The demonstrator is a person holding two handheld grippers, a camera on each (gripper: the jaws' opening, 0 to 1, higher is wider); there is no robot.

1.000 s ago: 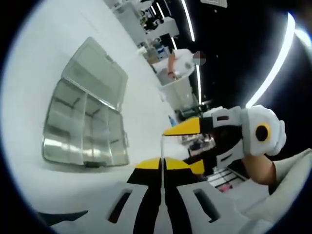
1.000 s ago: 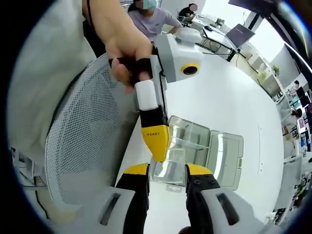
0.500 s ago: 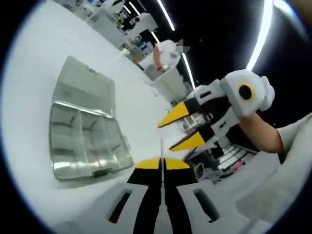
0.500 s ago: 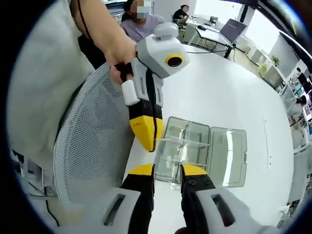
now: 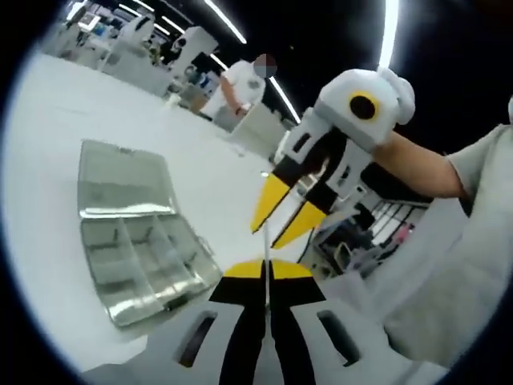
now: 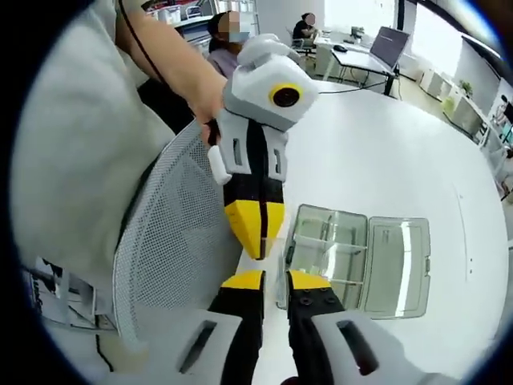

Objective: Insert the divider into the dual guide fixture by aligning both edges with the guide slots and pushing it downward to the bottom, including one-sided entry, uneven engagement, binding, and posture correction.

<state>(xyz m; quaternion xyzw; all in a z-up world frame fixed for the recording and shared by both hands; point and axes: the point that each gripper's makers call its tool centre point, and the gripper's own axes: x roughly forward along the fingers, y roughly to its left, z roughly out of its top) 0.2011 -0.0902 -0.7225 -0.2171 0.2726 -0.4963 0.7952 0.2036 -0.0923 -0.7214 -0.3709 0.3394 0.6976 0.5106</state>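
Clear plastic, the divider stood clamped in the left gripper above the desk, the right gripper having closed in with jaws slightly apart, well short of the open box, so alignment came next.

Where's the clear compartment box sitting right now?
The clear box lies open on the white table, just right of the right gripper tips; in the left gripper view it sits lower left.
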